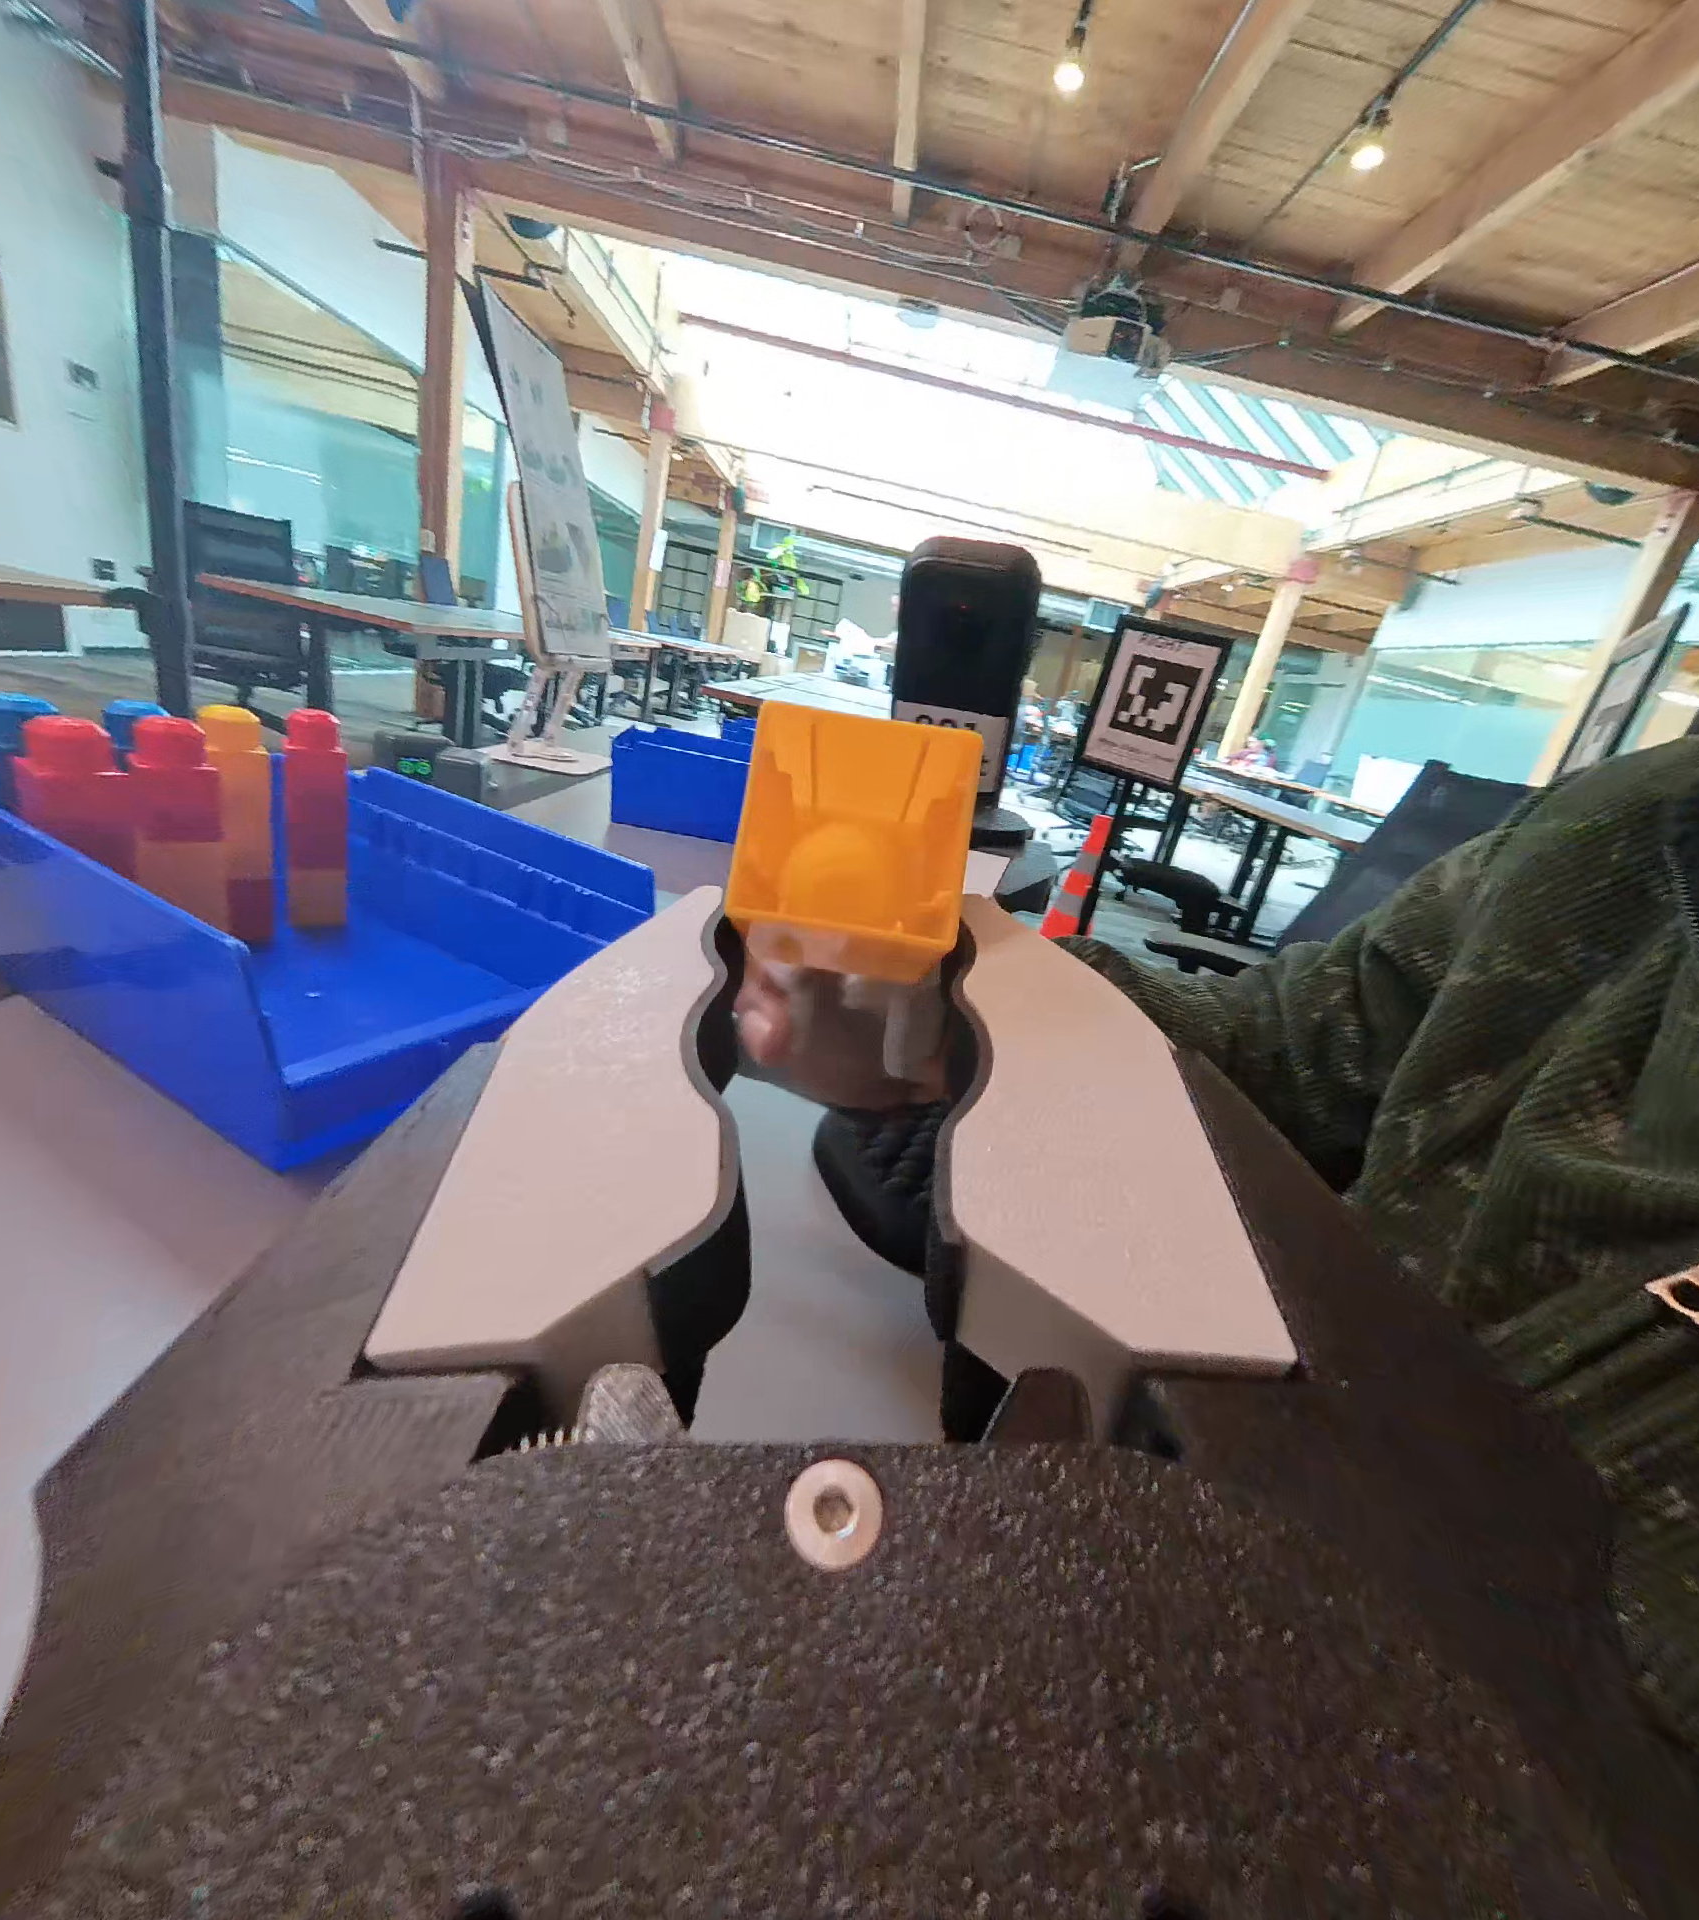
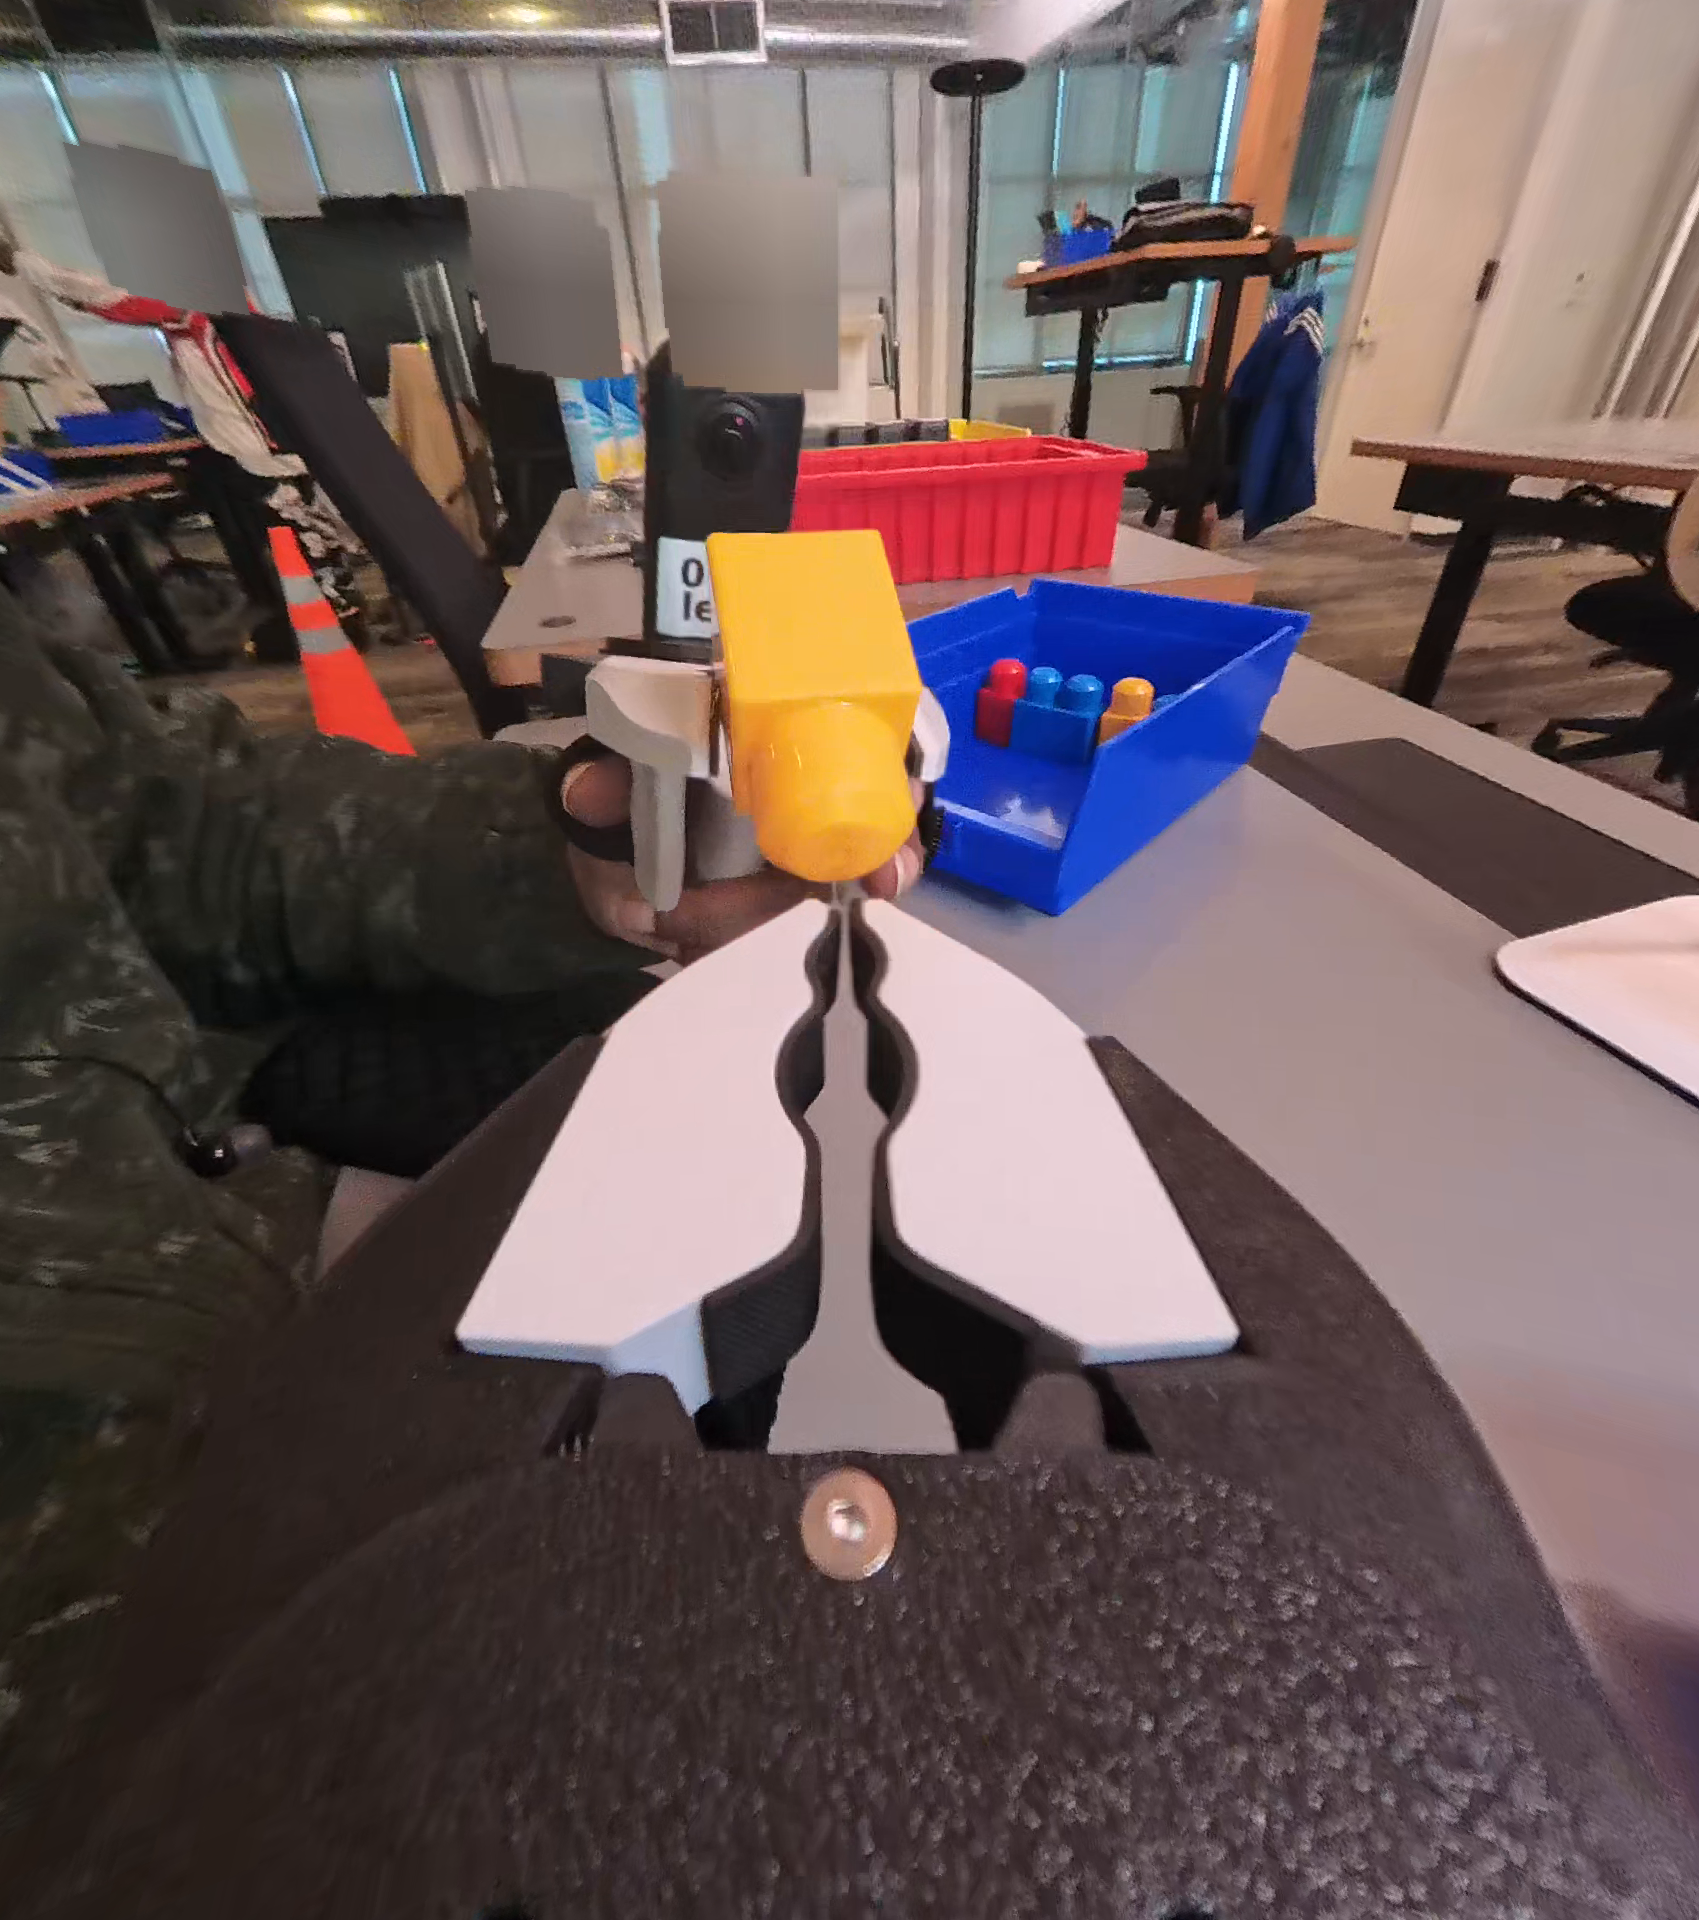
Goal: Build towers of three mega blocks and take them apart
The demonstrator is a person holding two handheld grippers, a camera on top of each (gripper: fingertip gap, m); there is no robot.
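Observation:
My left gripper [image 1: 845, 925] is shut on an orange-yellow mega block [image 1: 850, 831], held in the air with its hollow underside facing this camera. In the right wrist view the same block [image 2: 814, 644] points its single stud at my right gripper [image 2: 845, 912], which is shut just below the stud with nothing between its pads. The left gripper's grey fingers [image 2: 637, 717] clamp the block's sides. A blue bin [image 1: 388, 997] at the left holds several upright towers of red, orange and blue blocks [image 1: 242, 821]. Another blue bin [image 2: 1136, 821] holds loose red, blue and orange blocks [image 2: 1063, 707].
A person's green jacket sleeve [image 1: 1447, 1039] fills the right of the left wrist view. A red crate [image 2: 959, 499] and an orange cone [image 2: 336, 665] stand behind. A white pad [image 2: 1655, 997] lies at the right on the grey table [image 2: 1292, 1039]. A second blue bin [image 1: 679, 790] stands farther back.

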